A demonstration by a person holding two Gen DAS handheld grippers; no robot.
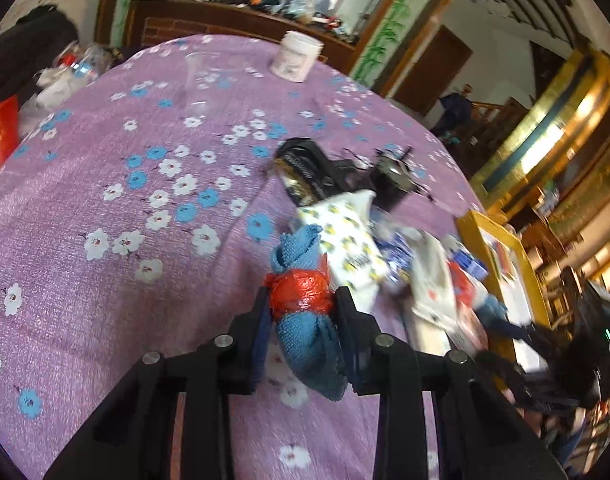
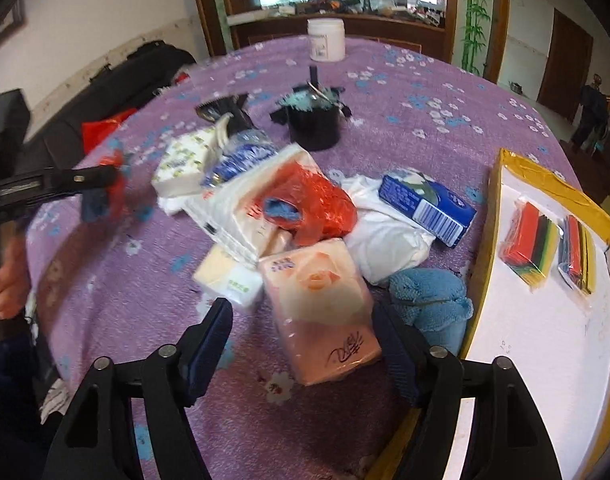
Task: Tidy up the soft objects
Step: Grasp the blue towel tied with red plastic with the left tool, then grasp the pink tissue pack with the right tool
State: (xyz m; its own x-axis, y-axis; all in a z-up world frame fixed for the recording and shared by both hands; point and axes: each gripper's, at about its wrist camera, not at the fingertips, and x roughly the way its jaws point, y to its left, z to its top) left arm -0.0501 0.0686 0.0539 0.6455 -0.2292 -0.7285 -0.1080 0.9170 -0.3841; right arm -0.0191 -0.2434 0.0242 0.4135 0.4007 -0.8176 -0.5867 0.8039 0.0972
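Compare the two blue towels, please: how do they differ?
The tied towel has a red plastic band around it; the loose towel has none. The tied towel is held between the left gripper's fingers; the loose towel lies on the tablecloth beside the yellow tray. Both are bunched blue cloth.

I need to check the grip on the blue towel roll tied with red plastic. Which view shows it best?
The left wrist view: the blue towel roll fills the left gripper, pads pressing its sides. The right wrist view shows only a blurred glimpse.
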